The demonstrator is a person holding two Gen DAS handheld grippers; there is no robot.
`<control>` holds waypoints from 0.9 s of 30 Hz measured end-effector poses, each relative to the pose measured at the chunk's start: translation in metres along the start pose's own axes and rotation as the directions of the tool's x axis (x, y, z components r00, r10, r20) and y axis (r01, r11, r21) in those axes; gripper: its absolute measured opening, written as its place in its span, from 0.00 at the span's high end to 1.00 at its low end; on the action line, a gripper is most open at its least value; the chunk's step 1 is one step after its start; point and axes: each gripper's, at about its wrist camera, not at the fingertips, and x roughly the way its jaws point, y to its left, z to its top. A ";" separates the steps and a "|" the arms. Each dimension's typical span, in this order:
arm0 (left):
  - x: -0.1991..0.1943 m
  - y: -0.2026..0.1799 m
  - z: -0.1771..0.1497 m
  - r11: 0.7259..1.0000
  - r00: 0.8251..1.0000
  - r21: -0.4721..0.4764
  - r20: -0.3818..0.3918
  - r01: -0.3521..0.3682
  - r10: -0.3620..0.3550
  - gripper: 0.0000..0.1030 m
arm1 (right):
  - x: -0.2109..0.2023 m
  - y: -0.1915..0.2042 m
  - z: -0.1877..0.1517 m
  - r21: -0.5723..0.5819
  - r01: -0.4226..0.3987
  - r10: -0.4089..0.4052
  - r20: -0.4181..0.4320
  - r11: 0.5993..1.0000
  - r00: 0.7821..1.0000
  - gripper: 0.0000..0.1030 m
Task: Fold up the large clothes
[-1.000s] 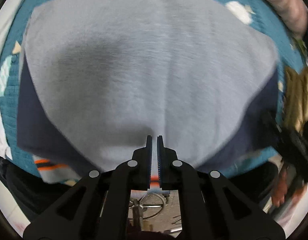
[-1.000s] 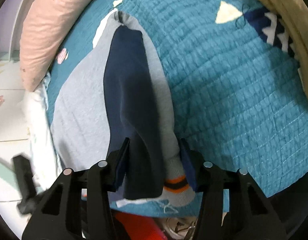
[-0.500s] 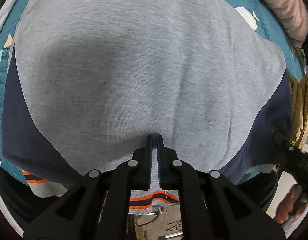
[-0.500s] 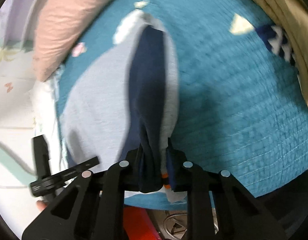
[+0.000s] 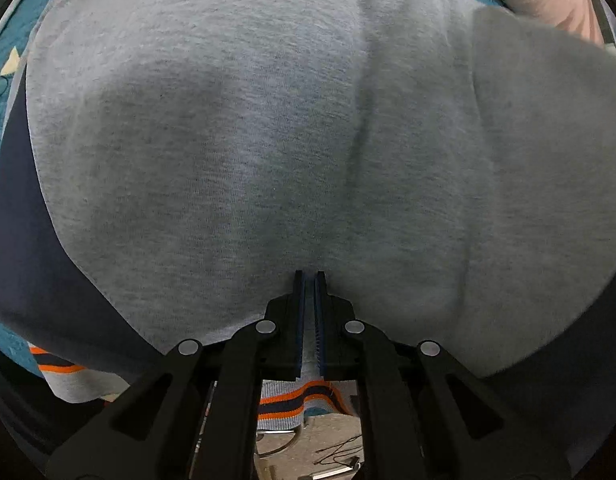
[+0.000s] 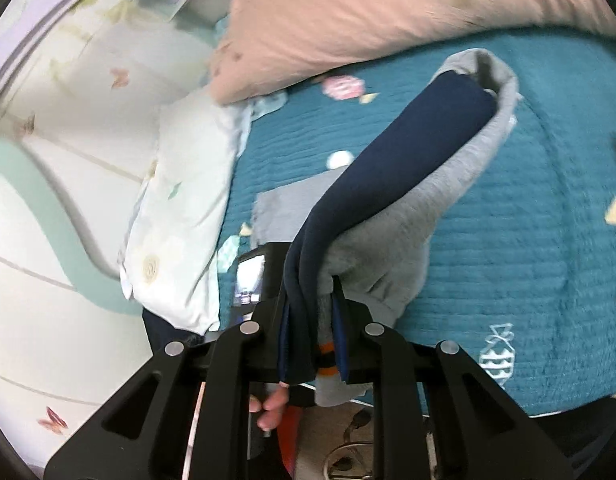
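A grey sweatshirt (image 5: pixel 268 140) with navy sleeves (image 5: pixel 24 260) lies spread on the bed and fills the left wrist view. Its orange and navy striped hem (image 5: pixel 296 400) hangs near the bed's edge. My left gripper (image 5: pixel 309 276) is shut on the hem edge, with a thin strip of grey cloth between its pads. In the right wrist view my right gripper (image 6: pixel 312 292) is shut on the cuff end of a navy sleeve (image 6: pixel 408 152). That sleeve is lifted off the quilt and trails down to the grey body (image 6: pixel 388 240).
The teal quilt (image 6: pixel 528 240) covers the bed. A pink pillow (image 6: pixel 388 20) lies along the far side and a white pillow (image 6: pixel 184 200) at the left by the wall. The other gripper's black body (image 6: pixel 252 276) and a person's fingers (image 6: pixel 274 404) show below the sleeve.
My right gripper closed on the navy sleeve, then rose and rolled, lifting it off the quilt. The left gripper pushed forward, and a raised grey fold now shows at the right.
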 end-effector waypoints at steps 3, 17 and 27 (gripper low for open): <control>-0.009 0.013 -0.004 0.999 0.999 -0.004 -0.011 0.046 -0.046 0.95 | 0.016 0.030 0.003 -0.053 0.040 -0.041 -0.026 0.998 0.999 0.84; -0.095 0.159 -0.063 0.991 0.991 -0.096 0.112 0.089 -0.078 0.95 | 0.144 0.148 0.002 -0.360 0.078 -0.173 -0.241 0.930 0.955 0.84; -0.110 0.263 -0.101 0.961 0.993 -0.268 0.112 0.069 -0.040 0.95 | 0.263 0.167 -0.022 -0.454 0.151 -0.337 -0.362 0.878 0.869 0.83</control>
